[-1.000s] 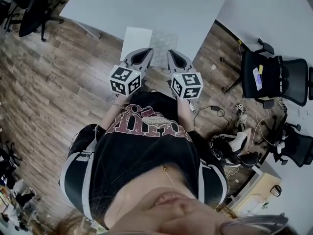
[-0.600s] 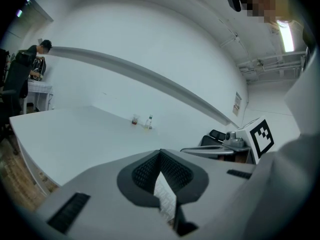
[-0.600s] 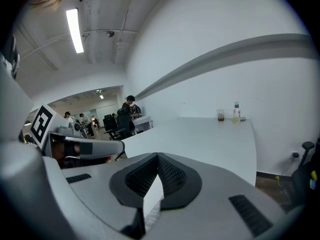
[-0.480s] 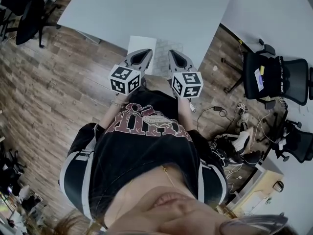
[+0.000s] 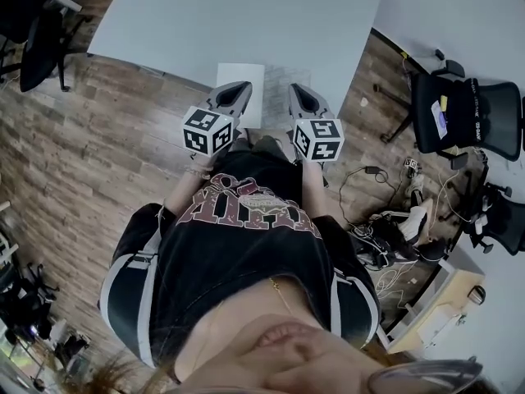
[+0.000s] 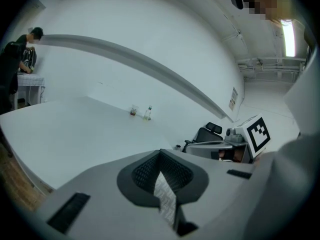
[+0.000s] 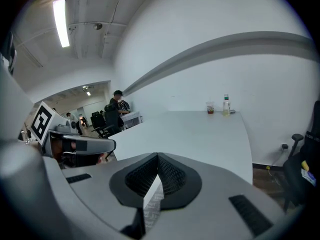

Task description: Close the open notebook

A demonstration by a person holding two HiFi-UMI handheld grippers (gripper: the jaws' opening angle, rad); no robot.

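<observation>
The open notebook (image 5: 243,75) lies at the near edge of the white table (image 5: 205,23), its left page plain and its right page (image 5: 279,80) finely patterned. Both grippers hover just over its near edge, side by side. My left gripper (image 5: 244,87) (image 6: 160,154) is over the left page, jaws closed tip to tip with nothing between them. My right gripper (image 5: 295,90) (image 7: 158,155) is over the right page, jaws also together and empty. A sliver of patterned page (image 6: 165,199) (image 7: 152,204) shows below each pair of jaws.
Black office chairs (image 5: 467,117) and loose cables (image 5: 394,220) are on the wooden floor to the right, with another chair (image 5: 41,31) at far left. A cup and a bottle (image 7: 217,106) stand at the table's far end. A person (image 7: 117,104) stands far off.
Both grippers have moved forward and down toward the table's near edge, so the notebook now lies closer under their tips. The jaws have stayed together.
</observation>
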